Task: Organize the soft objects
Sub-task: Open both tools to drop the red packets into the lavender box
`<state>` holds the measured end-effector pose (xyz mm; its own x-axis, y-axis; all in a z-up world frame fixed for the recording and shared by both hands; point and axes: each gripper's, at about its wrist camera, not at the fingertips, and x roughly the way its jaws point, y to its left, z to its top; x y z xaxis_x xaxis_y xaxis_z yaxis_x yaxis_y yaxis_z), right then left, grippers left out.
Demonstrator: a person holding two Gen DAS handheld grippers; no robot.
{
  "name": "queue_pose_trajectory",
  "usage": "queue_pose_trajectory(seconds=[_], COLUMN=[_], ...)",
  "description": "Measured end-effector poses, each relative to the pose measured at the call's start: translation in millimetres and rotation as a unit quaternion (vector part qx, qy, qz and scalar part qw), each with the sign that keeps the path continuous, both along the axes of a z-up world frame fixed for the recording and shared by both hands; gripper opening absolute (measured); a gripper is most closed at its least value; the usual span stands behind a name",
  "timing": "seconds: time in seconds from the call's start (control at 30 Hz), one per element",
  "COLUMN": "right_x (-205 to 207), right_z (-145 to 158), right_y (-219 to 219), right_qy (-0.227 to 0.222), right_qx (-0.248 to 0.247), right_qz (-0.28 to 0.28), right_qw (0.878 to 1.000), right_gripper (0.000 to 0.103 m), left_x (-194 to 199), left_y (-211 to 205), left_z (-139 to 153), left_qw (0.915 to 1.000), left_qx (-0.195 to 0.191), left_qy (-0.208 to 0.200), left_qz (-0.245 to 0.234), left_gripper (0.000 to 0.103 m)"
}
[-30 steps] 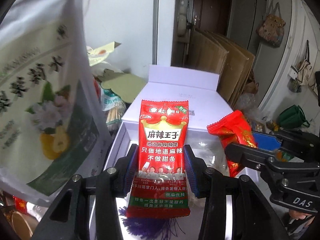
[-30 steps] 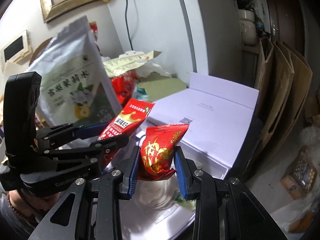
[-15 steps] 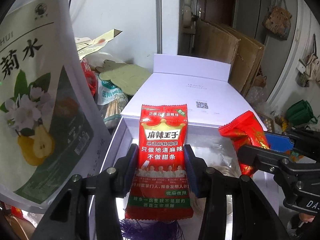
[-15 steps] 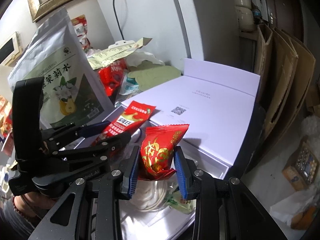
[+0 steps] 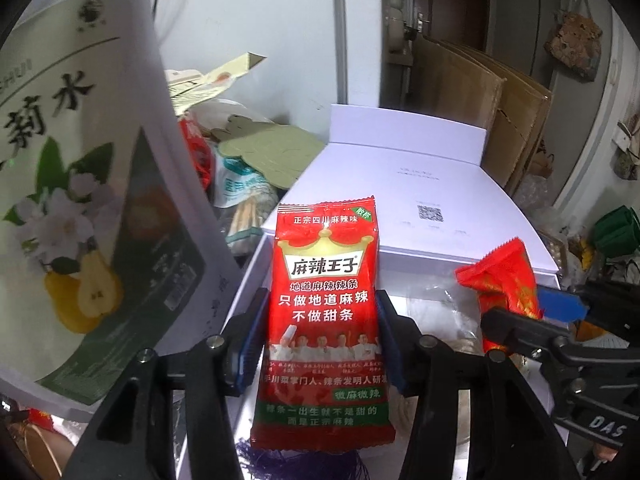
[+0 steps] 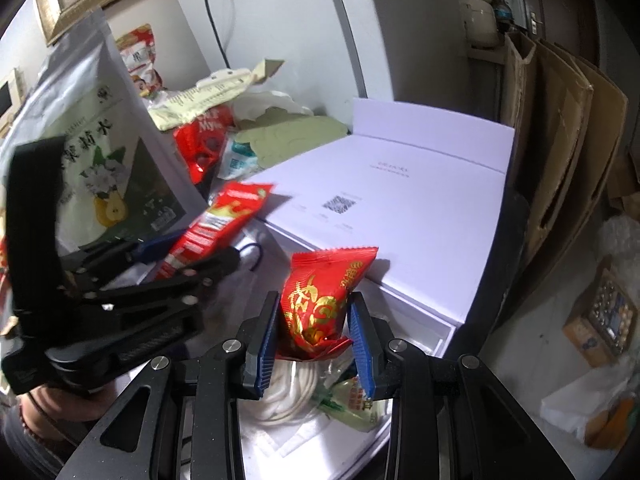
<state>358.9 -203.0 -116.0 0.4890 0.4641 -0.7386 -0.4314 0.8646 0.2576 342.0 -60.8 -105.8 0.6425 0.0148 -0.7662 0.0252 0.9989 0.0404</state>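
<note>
Left claw (image 5: 320, 344) has the tall red snack packet (image 5: 326, 320) standing between its blue pads, and its jaws have just been opening, so the packet now sits loose there with small gaps at the sides and looks about to drop. Right claw (image 6: 314, 334) is squeezed tight on the small red candy bag (image 6: 320, 300), which puffs up between the pads. Both hang over the open white box (image 5: 248, 280), where a coil of white cord (image 6: 288, 384) and a green-and-white packet (image 6: 352, 396) already lie. I think the job now is to put both snacks down into the box. To do it well, let the tall packet slide down softly, so it lands flat and does not tip over the box wall. Bring the candy bag low over a bare spot before letting go, not on top of the cord. Keep the two claws from bumping, since they are near each other. Mind the big pear-picture bag (image 5: 80, 200) leaning just beside the left claw.
</note>
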Motion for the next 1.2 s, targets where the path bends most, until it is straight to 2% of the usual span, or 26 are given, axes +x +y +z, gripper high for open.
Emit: queue_pose_trajectory(seconds=[0.17, 0.3, 0.37, 0.4, 0.43, 0.47, 0.87, 1.2], right_x=[2, 7, 7, 6, 5, 4, -19, -52], right_z=[-7, -14, -14, -13, -12, -11, 25, 80], right_y=[3, 2, 2, 2, 3, 3, -3, -4], right_qy=[0.009, 0.021, 0.023, 0.023, 0.023, 0.023, -0.012, -0.071], right_qx=[-0.014, -0.016, -0.015, -0.016, -0.018, -0.019, -0.023, -0.017], right_qz=[-0.004, -0.011, -0.012, -0.011, -0.011, -0.010, -0.014, -0.011], right_qw=[1.000, 1.000, 1.000, 1.000, 1.000, 0.999, 1.000, 0.997], right_gripper=[0.033, 0.033, 0.035, 0.035, 0.036, 0.040, 0.042, 0.042], left_x=[-4, -11, -14, -16, -18, -20, -42, -78], left_y=[5, 4, 1, 0, 0, -1, -7, 0], left_z=[10, 20, 26, 30, 33, 36, 64, 115], left_qw=[0.9999, 0.9995, 0.9992, 0.9988, 0.9985, 0.9979, 0.9957, 0.9899], left_qx=[-0.005, 0.007, 0.013, 0.016, 0.017, 0.020, 0.031, 0.020], left_qy=[-0.005, -0.026, -0.037, -0.045, -0.051, -0.060, -0.087, -0.140], left_qz=[0.015, 0.015, 0.012, 0.012, 0.013, 0.013, 0.008, 0.014], left_gripper=[0.051, 0.052, 0.062, 0.074, 0.081, 0.081, 0.081, 0.081])
